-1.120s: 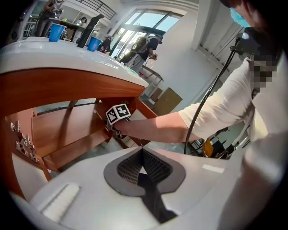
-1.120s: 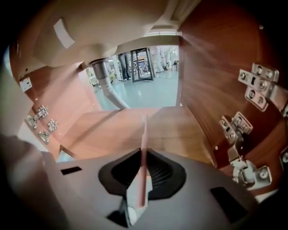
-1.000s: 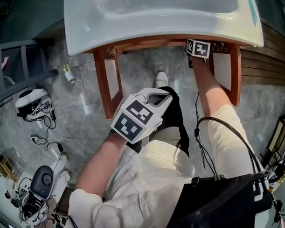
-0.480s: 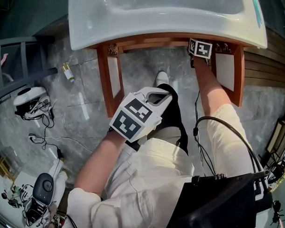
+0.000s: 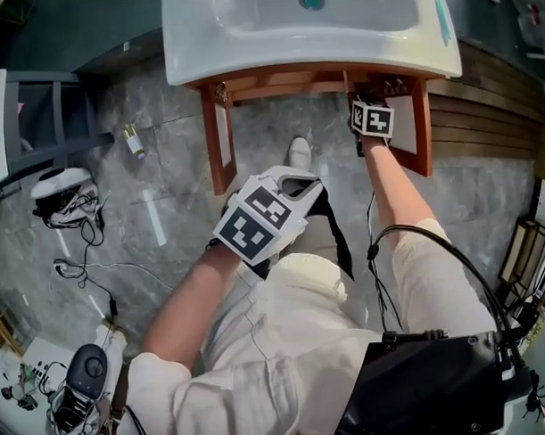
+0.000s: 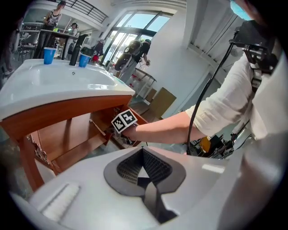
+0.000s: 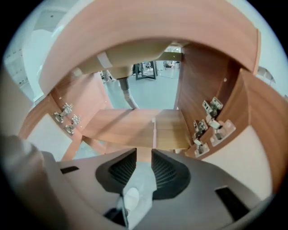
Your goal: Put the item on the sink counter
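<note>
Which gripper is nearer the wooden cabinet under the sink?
Right. The right gripper sits at the open front of the cabinet, fingers opening with nothing between them; the left gripper hangs back over the person's lap.

The left gripper (image 5: 285,198) is held close in front of the body, with the left forearm (image 5: 191,304) bent across the lap. Its jaws are closed together with nothing between them. The right arm (image 5: 396,190) stretches straight forward, and the right gripper (image 5: 372,118) points away from the body, its jaws opening and empty.
</note>
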The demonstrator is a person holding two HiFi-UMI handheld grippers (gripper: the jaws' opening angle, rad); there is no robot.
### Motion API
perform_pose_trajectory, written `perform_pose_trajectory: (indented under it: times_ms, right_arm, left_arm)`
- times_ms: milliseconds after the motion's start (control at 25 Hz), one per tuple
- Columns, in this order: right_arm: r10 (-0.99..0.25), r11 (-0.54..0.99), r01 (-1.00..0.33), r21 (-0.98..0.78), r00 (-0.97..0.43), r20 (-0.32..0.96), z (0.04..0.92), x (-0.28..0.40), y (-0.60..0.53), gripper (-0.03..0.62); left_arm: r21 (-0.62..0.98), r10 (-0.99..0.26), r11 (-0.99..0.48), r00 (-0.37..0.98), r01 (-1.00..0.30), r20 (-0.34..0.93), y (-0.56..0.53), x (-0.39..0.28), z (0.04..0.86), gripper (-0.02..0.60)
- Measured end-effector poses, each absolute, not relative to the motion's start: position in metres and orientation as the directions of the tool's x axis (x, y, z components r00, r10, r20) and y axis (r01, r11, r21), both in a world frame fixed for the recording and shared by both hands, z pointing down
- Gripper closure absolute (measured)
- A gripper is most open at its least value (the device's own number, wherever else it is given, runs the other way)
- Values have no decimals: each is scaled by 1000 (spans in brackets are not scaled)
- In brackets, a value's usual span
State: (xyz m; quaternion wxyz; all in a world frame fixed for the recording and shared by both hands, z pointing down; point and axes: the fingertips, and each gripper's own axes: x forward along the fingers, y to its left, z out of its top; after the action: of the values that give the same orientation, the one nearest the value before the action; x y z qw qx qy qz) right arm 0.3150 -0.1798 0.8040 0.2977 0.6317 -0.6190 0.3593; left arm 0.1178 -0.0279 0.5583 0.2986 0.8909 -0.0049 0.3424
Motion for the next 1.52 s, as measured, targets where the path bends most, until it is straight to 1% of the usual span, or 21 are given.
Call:
perform_pose_trajectory:
  times_ms: [280, 480, 760, 960, 1120, 1520]
  right_arm:
    - [-569, 74, -992, -104, -127, 812, 694, 257, -114, 516]
    - [-603, 218, -969, -117, -228, 765, 594, 211, -85, 522]
    - [-626, 439, -896, -72, -363, 690, 492, 149, -84, 522]
    - [-636, 587, -808, 48, -424, 645, 449, 113, -127, 522]
    - [-628, 654, -748, 111, -456, 631, 436, 102, -186, 520]
    - [-580, 766, -596, 243, -474, 663, 434, 112, -381, 520]
  left_arm:
    - [550, 176, -807, 800, -216, 573, 2, 94, 478, 577]
    - [523, 129, -820, 813, -235, 568, 21, 71, 439, 577]
    - [486, 42, -825, 826, -288, 562, 32, 31, 408, 577]
    - [472, -15, -814, 823, -340, 567, 17, 8, 396, 577]
    - [472, -62, -790, 817, -391, 573, -8, 4, 395, 577]
    - [520, -161, -695, 812, -497, 561, -125, 43, 397, 577]
